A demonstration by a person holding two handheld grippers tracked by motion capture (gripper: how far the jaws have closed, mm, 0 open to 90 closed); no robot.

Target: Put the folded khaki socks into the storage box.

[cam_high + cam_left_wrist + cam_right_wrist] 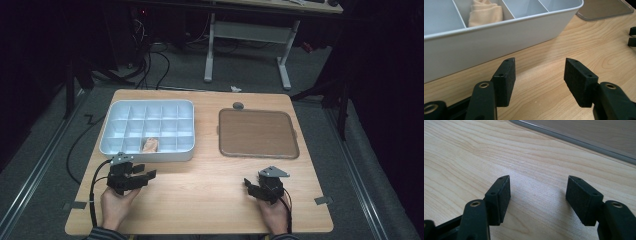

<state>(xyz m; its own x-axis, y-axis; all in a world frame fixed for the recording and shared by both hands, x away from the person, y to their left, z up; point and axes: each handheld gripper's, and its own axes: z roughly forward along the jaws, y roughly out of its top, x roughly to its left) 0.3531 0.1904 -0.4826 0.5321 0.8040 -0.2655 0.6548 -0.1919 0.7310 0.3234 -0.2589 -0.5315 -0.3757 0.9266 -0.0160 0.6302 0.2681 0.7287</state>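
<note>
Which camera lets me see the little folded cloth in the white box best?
The left gripper view: the folded cloth is close and sharp there, lying in one compartment of the white box, with its folds plain to see. The high view shows it as a small pale patch in the front row. The right gripper view looks at the table.

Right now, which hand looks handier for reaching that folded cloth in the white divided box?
Left, probably. The left gripper sits open just before the white box, near the compartment holding the cloth. The right gripper rests farther off, near the brown tray.
</note>
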